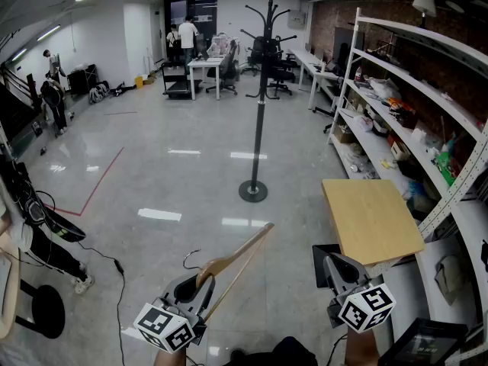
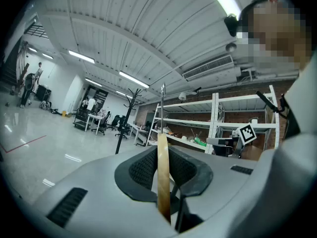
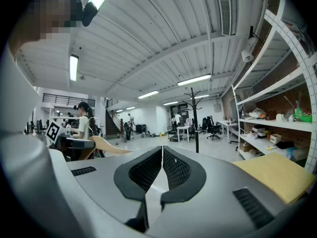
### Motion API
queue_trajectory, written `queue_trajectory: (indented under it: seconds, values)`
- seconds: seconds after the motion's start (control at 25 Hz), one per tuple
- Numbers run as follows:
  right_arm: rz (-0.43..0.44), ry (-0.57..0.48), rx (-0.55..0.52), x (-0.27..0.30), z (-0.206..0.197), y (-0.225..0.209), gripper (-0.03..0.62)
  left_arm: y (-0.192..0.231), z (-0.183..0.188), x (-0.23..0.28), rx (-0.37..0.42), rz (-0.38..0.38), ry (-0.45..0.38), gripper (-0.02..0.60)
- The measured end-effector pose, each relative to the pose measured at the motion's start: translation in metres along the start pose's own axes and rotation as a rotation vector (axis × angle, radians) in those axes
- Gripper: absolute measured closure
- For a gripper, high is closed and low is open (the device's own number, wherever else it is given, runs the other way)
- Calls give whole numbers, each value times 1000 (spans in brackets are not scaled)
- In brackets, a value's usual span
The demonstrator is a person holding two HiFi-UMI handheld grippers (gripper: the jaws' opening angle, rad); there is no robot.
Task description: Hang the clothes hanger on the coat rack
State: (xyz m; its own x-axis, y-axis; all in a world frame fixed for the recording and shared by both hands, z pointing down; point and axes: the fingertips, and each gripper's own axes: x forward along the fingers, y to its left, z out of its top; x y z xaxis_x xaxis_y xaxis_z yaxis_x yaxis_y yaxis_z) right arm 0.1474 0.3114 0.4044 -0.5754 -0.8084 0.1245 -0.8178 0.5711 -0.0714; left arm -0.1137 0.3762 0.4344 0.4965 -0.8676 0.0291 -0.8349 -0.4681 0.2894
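The black coat rack (image 1: 259, 90) stands in the middle of the floor, well ahead of both grippers, with bare hooks at its top. My left gripper (image 1: 194, 287) is shut on a wooden clothes hanger (image 1: 232, 259), whose arm slants up and to the right and whose metal hook points left. In the left gripper view the hanger's wooden edge (image 2: 163, 175) stands upright between the pads, and the rack (image 2: 127, 117) shows far off. My right gripper (image 1: 341, 271) is shut with nothing in it, low at the right. The right gripper view shows its jaws closed (image 3: 162, 170), the hanger (image 3: 108, 146) and the rack (image 3: 194, 117).
A small wooden table (image 1: 370, 218) stands just ahead of the right gripper. White shelving (image 1: 412, 105) full of items lines the right wall. A black stool (image 1: 46, 311) and floor cables (image 1: 114, 269) lie at the left. Desks, chairs and people are far back.
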Motion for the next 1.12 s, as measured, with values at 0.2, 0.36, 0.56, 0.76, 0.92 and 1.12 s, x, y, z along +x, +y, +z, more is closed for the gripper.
queue_trajectory:
  seconds: [0.2,0.36,0.56,0.76,0.92,1.12]
  values:
    - [15,17,-3,25,-2,-14,585,13,4,25,5,-4,8,529]
    - [36,1,21,56,0,-34,586,29,11,58,12,7,19,529]
    - [54,-34,56,101,10,-84,586,40,28,122,43,-6,29,529]
    - [69,-73,90,146,35,-141,586,44,51,193,90,-4,23,529]
    - [102,-88,86,174,44,-180,586,44,58,245,96,-24,14,529]
    - [116,-72,115,211,43,-215,586,52,59,295,83,-37,46,530]
